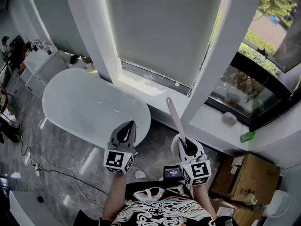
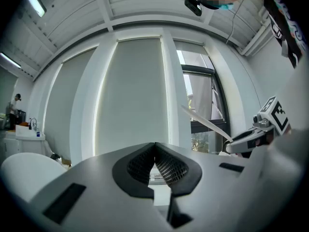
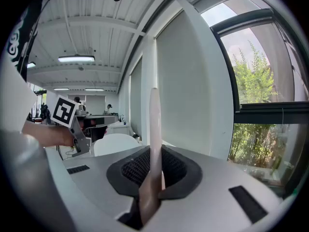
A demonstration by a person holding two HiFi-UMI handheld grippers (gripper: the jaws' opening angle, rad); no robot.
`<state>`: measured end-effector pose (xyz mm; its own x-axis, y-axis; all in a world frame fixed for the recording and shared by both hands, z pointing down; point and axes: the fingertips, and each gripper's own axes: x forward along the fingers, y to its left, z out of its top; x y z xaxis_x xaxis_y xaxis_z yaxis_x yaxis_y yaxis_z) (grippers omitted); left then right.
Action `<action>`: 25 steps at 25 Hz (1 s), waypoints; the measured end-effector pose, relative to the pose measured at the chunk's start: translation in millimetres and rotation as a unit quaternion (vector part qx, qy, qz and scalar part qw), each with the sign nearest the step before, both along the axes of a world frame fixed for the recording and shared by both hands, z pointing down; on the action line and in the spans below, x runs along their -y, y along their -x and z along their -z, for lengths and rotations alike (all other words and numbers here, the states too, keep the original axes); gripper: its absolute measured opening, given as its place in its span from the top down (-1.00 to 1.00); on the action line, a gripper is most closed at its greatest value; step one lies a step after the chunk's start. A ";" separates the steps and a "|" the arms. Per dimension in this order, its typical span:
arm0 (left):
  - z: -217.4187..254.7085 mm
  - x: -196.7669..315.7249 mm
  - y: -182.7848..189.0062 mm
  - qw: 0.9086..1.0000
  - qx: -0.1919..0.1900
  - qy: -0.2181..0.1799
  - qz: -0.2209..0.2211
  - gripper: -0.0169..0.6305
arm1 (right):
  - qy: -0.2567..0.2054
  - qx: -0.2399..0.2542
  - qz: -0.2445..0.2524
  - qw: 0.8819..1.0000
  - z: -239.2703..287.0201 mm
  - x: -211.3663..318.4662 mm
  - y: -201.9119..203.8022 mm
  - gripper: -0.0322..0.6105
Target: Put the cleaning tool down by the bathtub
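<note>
The cleaning tool shows as a long pale pinkish handle that rises from my right gripper toward the window pillar; its working end is hidden. In the right gripper view the handle stands upright between the jaws, which are shut on it. The white oval bathtub lies to the left on the grey floor. My left gripper hovers over the tub's near right end. Its jaws are shut with nothing between them. From the left gripper view, the handle and right gripper are at the right.
A white window ledge runs behind the tub, with a green item on it. Cardboard boxes stand at the lower right. A cable trails over the floor at the left. A white cabinet stands past the tub.
</note>
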<state>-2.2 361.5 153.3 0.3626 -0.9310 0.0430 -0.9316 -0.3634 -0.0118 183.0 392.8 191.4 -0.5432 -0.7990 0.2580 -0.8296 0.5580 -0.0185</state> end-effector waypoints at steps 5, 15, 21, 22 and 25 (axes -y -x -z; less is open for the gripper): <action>-3.0 -18.1 -22.1 1.000 0.010 -0.005 0.001 0.90 | -0.015 0.010 -0.002 1.000 -0.5 -10.8 -24.5 0.68; -6.6 -43.5 -33.7 0.999 0.026 0.001 0.022 0.90 | -0.032 0.044 0.010 0.998 1.9 -26.3 -36.4 0.68; -8.3 -45.2 -38.5 0.999 0.029 -0.001 0.029 0.90 | -0.030 0.052 0.022 0.998 0.0 -23.6 -37.7 0.68; -8.0 -43.3 -37.4 0.999 0.028 -0.002 0.031 0.90 | -0.032 0.051 0.023 0.998 0.9 -21.1 -37.3 0.68; -10.9 -35.0 -34.0 0.999 0.022 -0.001 0.036 0.90 | -0.038 0.047 0.028 0.998 2.0 -13.3 -35.1 0.68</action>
